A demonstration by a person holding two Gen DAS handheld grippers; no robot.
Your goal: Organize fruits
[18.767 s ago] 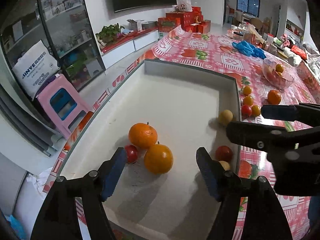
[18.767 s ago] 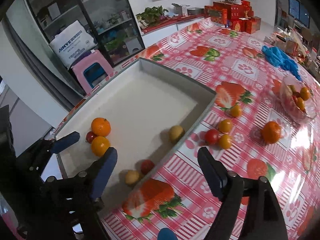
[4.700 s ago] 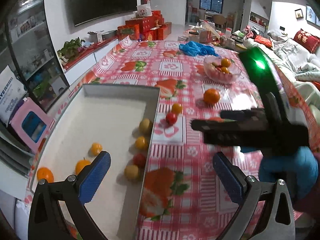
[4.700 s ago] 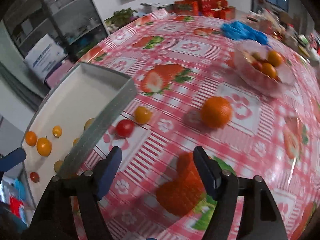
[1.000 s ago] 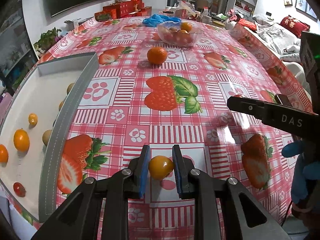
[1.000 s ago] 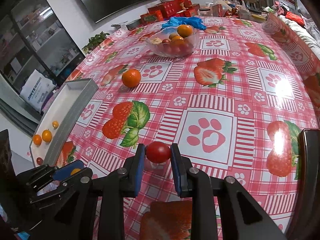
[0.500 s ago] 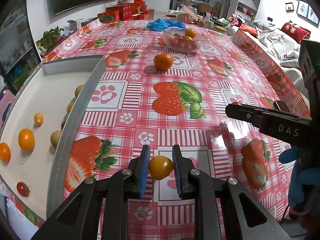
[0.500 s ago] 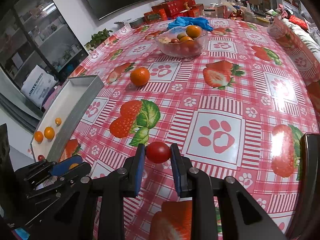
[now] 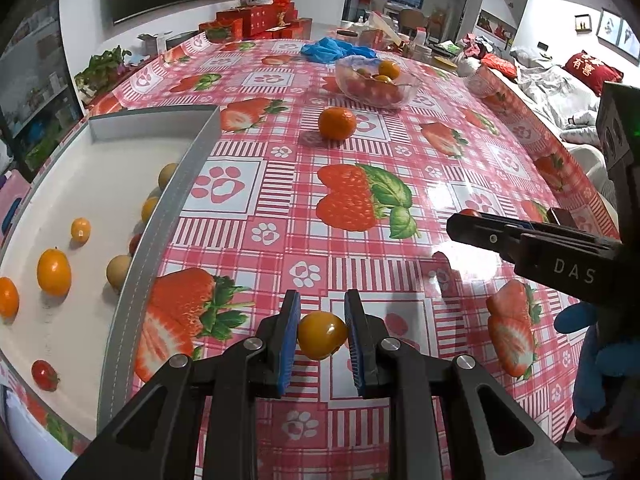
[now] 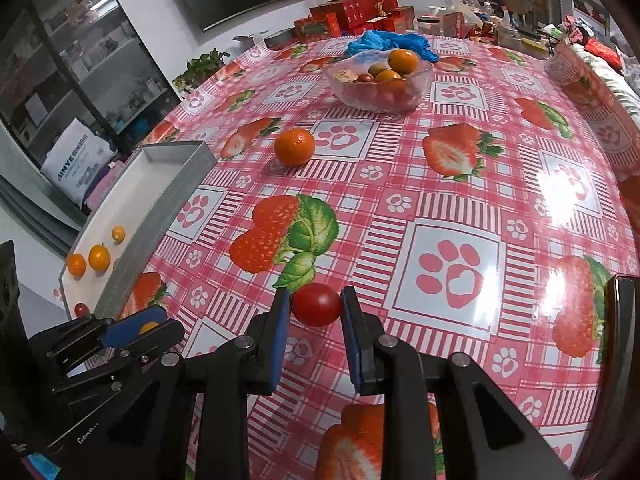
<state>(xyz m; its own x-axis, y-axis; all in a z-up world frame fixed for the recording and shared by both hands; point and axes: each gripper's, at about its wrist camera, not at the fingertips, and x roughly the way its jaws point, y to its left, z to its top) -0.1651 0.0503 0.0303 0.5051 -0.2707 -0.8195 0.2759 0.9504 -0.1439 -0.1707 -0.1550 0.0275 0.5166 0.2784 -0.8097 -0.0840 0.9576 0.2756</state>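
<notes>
Two grippers, both clamped on fruit. Left gripper [image 9: 322, 334] closed on yellow-orange tomato [image 9: 322, 335], blue pads [image 9: 289, 336] pressing either side, held over red-checked strawberry tablecloth [image 9: 400, 152] covering tabletop. Right gripper [image 10: 315, 306] closed on red tomato [image 10: 316, 304], pads against both flanks, also above tablecloth, near printed strawberry with green leaves.

Grey-walled white tray [image 9: 168, 216] at left edge of tabletop. Inside, in left wrist view: two oranges [image 9: 54, 272] toward near-left, small yellow-orange fruit [image 9: 80, 230] further back, small red tomato [image 9: 44, 374] at near end, tan round fruit [image 9: 118, 272] against right wall, more yellowish pieces along same wall further back, partly hidden by wall.

Loose orange [image 9: 337, 123] alone on tablecloth, between tray's far corner and glass bowl [image 9: 378, 86]. Bowl well back on tabletop, holding mixed orange and red fruit. Blue plastic bags [image 9: 332, 50] just behind bowl. Red gift boxes [image 9: 256, 20] stacked at far end of tabletop.

Right gripper body visible at right side of left wrist view, blue-gloved hand [image 9: 596, 364] below it. Left gripper visible at lower left of right wrist view, yellow-orange fruit just showing between blue pads. Both grippers angled downward, side by side, well apart from tray and bowl.
</notes>
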